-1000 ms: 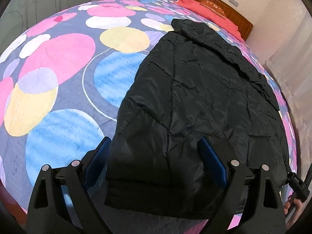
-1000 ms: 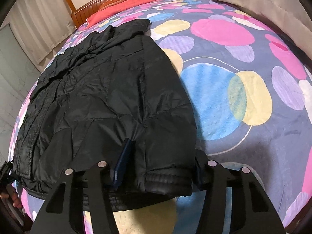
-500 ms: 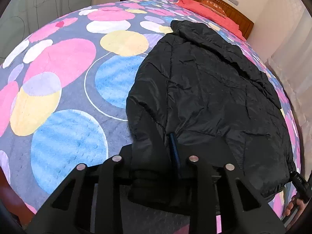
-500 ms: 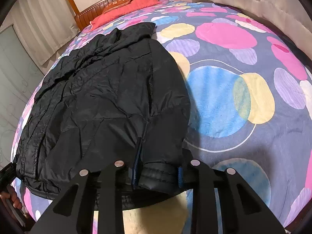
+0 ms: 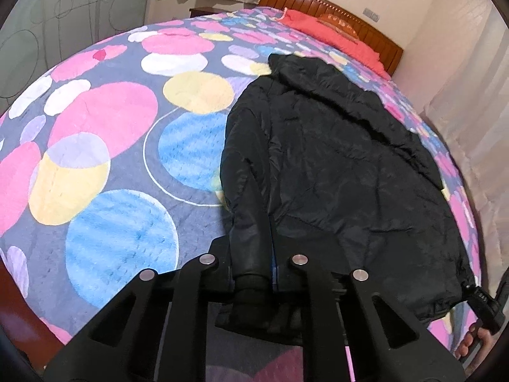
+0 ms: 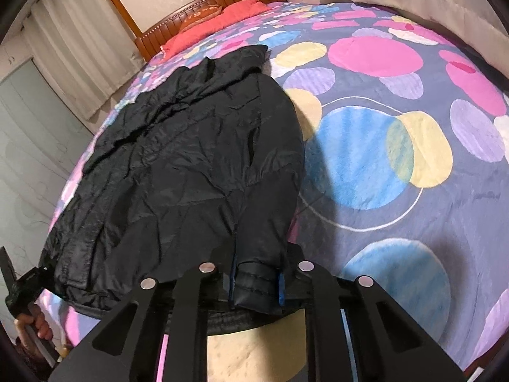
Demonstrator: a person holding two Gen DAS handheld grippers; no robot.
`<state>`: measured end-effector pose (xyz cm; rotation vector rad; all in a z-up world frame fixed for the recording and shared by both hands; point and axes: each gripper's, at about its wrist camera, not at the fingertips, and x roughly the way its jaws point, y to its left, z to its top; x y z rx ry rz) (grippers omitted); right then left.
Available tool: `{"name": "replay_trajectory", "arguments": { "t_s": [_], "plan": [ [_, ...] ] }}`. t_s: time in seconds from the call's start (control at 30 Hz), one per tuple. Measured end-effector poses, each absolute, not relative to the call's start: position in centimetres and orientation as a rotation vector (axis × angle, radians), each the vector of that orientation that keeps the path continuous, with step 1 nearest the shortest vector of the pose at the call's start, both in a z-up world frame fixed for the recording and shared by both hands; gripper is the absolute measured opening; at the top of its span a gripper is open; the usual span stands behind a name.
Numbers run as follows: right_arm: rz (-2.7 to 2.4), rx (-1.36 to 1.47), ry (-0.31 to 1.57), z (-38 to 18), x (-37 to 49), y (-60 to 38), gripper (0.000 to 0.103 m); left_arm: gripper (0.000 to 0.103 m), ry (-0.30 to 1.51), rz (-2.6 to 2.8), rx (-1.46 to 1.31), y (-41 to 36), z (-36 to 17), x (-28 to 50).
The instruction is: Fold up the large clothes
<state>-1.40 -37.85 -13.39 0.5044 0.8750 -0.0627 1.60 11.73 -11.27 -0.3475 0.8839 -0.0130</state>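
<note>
Black padded jacket point(image 5: 343, 172) lies flat on the bed point(image 5: 105, 146), over a bedspread of coloured circles. Collar end points toward the headboard point(image 5: 334, 16); hem end sits at the foot edge of the bed, nearest both tools.

Left gripper point(image 5: 254, 254): fingers closed tight on a bunched fold of the jacket at the hem corner nearest the middle of the bed. Fabric fills the gap between the fingers.

Right gripper point(image 6: 256, 280): fingers closed on the ribbed hem band of the jacket point(image 6: 191, 165); blue pads show either side of the fabric. Exact spacing between the two grips cannot be told, since each camera sees mainly its own tool.

Key relation: the jacket's long axis runs straight away from both sets of fingers, hem to collar, foot edge to headboard. Both grips are on the near end; neither is closer to the collar.

Judgement: a hem-to-collar fold would call for lifting both corners together and carrying them forward along that axis. Slippery shell may slide.
</note>
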Motion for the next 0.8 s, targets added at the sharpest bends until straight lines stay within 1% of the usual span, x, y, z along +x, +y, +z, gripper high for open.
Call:
{"name": "replay_trajectory", "arguments": {
  "t_s": [0.23, 0.4, 0.6, 0.8],
  "plan": [
    [0.029, 0.644, 0.831, -11.8, -1.7, -38.8, 0.015, 0.012, 0.843, -0.067, -0.424, 13.0, -8.6, 1.4],
    [0.111, 0.711, 0.78, -9.7, -0.1, -39.2, 0.015, 0.012, 0.769, -0.112, -0.458, 13.4, -4.9, 3.5],
    [0.198, 0.752, 0.682, -5.6, 4.1, -40.1, 0.015, 0.011, 0.686, -0.154, -0.45, 13.0, -0.2, 8.4],
    [0.209, 0.759, 0.592, -2.4, 10.9, -41.8, 0.015, 0.011, 0.653, -0.128, -0.389, 11.9, 2.3, 15.7]
  ]
}}
